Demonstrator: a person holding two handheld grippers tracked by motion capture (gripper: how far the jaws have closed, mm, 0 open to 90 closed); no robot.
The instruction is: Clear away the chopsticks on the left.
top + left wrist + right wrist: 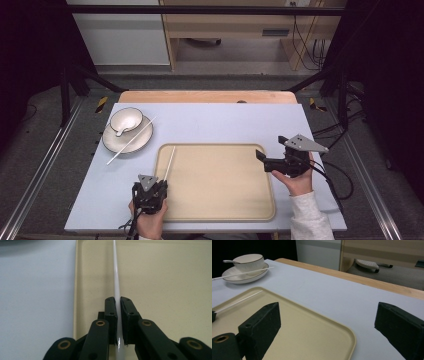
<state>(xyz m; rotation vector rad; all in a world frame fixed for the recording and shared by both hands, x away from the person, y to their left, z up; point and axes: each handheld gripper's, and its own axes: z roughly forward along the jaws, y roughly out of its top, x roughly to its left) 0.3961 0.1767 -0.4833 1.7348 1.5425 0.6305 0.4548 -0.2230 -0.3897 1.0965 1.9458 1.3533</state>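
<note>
White chopstick [116,277] clamped between left gripper [118,302] jaws

Chopstick [116,277] glossy white plastic; tray [162,277] matt beige plastic; bowl [249,262] glazed ceramic.

Non-task items, high view. Light blue-grey table top [225,120], wooden edge strip [207,96] along its 12 o'clock side. At the 10 o'clock corner: white saucer [128,137] with dark rim; white bowl [125,120] sits on it, toward the saucer's 11 o'clock. White spoon [121,131] rests in the bowl, handle over the rim at 6 o'clock. Second white chopstick [131,140] lies across the saucer, running 1 o'clock to 7 o'clock, lower end on the table. Beyond the table at 12 o'clock: wooden desk [235,25], cables [307,45] at 1 o'clock.
</note>
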